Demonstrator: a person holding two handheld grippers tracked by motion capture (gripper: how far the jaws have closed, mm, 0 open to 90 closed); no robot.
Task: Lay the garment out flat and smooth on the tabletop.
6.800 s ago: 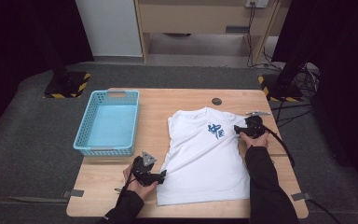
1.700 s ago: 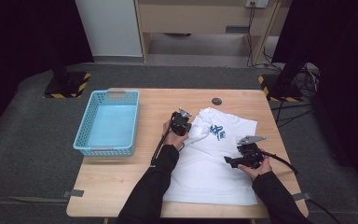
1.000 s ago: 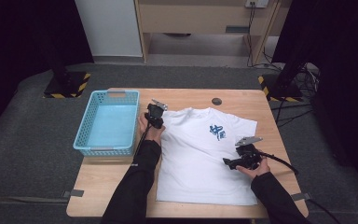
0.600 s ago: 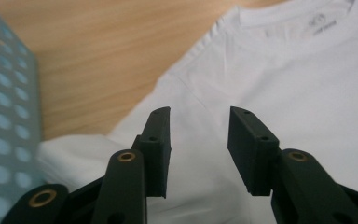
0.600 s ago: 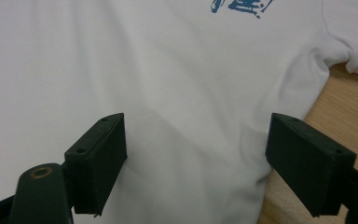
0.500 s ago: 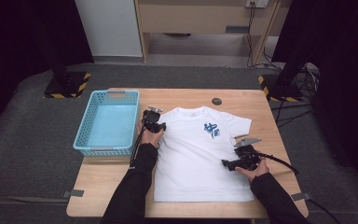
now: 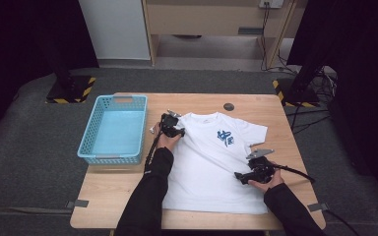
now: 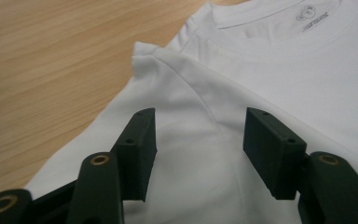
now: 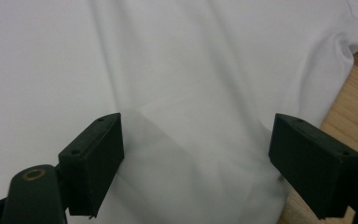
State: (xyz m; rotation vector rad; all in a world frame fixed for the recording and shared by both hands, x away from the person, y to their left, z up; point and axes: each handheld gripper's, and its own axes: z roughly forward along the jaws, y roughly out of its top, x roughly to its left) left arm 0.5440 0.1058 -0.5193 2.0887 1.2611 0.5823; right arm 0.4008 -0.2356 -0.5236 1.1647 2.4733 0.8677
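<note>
Left gripper (image 7: 170,125) lowered — fingers just opened off one shirt (image 7: 211,162), right gripper (image 7: 248,174) fingers apart.

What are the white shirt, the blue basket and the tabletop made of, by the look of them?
T-shirt: soft knit cloth, probably cotton; it creases and has a ribbed collar. Basket: likely moulded plastic, with latticed light-blue walls. Table: wood or wood-look laminate, pale grain lines, matt.
</note>
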